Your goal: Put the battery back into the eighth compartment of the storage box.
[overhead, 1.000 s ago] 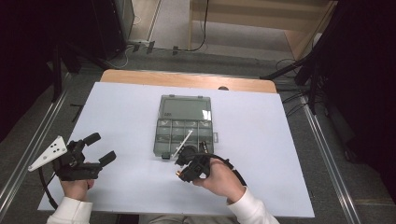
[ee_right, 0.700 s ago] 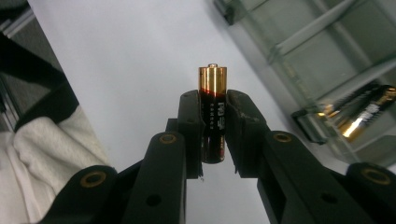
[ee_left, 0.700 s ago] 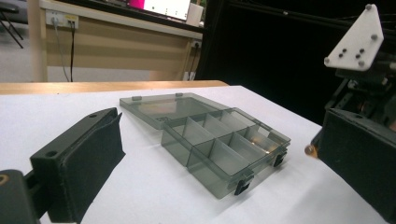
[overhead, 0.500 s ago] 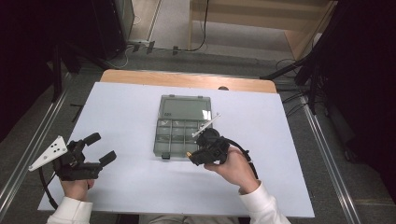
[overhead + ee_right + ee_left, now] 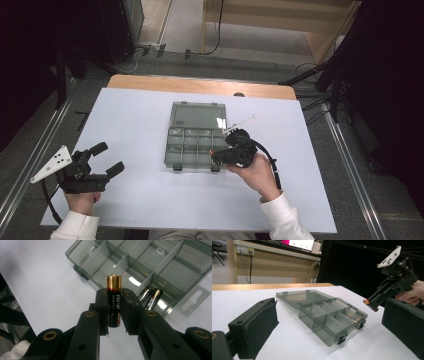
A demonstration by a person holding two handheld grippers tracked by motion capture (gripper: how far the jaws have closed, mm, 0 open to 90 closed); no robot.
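A: What differs from 0.5 s ago?

B: The right tool (image 5: 218, 154) has slid from the box's 3 o'clock side down toward its near right corner, at about 4 o'clock of the box in the high view. The left tool (image 5: 102, 159) has stayed put at the tabletop's (image 5: 130, 125) 8 o'clock, jaws spread wide with nothing between them.

A: And the right tool's grip?

B: Closed on a battery (image 5: 114, 300), a smooth cylinder with a black body and a copper-gold top, standing upright between the 2 matte black jaws. In the left gripper view its gold end pokes out of the right tool, above the box's near right corner.

A: The box itself?

B: A compartment box (image 5: 192, 147) of smoky translucent plastic, rectangular, split by thin dividers into small cells, with 2 dark latches on its near edge. Its flat lid (image 5: 198, 116) lies open at 12 o'clock of the cells.

A: Anything inside?

B: 2 more batteries (image 5: 150, 298), same black and gold, lying tilted side by side in 1 cell, just at 2 o'clock of the held one in the right gripper view. Past them the tabletop is a plain pale sheet, with a wooden edge (image 5: 200, 86) at its far side.
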